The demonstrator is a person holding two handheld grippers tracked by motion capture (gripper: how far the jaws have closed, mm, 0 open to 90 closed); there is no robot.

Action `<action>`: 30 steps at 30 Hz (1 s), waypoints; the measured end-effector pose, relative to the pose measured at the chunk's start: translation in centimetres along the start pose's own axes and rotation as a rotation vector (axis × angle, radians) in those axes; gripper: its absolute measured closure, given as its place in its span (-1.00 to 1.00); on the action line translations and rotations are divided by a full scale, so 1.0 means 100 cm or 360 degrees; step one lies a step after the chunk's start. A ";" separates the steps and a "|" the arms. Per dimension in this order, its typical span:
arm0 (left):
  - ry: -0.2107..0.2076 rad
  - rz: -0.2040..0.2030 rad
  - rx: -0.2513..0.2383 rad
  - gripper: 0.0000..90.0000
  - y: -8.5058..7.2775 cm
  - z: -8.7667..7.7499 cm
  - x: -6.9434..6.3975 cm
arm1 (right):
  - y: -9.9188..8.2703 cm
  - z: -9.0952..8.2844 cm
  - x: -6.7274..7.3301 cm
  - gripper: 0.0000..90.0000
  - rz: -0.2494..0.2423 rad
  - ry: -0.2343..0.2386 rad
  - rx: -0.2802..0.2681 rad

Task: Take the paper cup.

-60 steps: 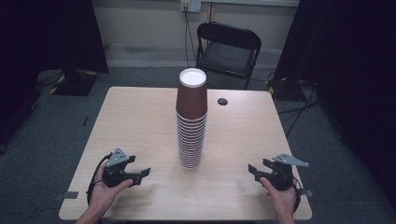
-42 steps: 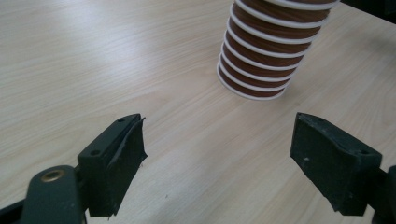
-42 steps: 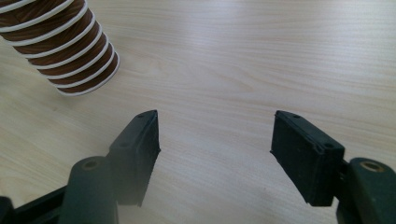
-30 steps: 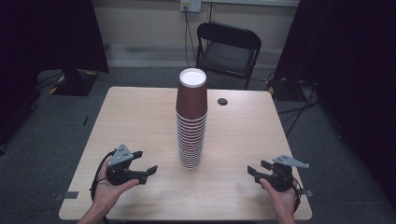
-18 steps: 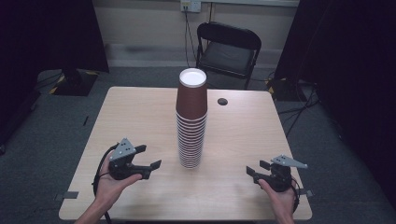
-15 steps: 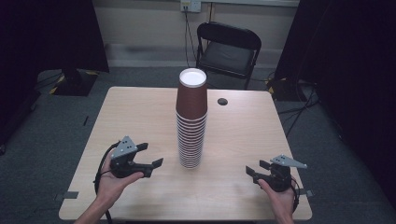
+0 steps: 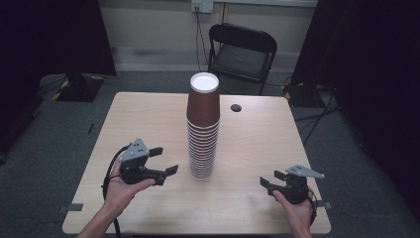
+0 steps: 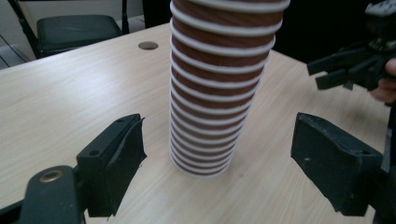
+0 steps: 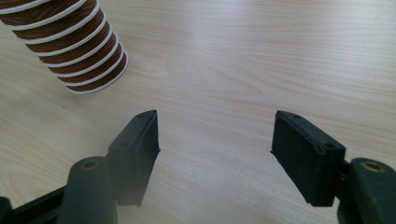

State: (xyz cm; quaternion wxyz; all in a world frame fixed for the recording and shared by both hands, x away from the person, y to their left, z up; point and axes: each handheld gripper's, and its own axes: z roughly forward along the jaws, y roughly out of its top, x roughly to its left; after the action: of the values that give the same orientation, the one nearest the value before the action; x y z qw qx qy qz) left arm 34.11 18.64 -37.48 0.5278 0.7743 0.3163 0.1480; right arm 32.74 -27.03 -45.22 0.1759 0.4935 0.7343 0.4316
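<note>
A tall stack of brown paper cups [image 7: 203, 129], white-rimmed and nested upside down, is seen standing upright near the middle of the table [image 7: 257, 144].

Cup stack [image 8: 219, 88] top cut off by frame edge.

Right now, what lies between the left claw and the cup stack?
Nothing: in the left gripper view, bare tabletop separates the open left claw from the cup stack.
</note>
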 end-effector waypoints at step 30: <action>-0.0090 0.0140 -0.0200 -0.65 0.092 0.003 -0.005 | -0.001 0.003 0.001 -0.30 -0.0010 0.0023 0.0009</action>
State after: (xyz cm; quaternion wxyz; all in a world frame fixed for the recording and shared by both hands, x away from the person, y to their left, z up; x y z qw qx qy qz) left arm 36.98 15.91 -29.13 0.5771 0.7565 0.2572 0.1687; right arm 32.87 -26.76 -45.46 0.1704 0.4886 0.7383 0.4325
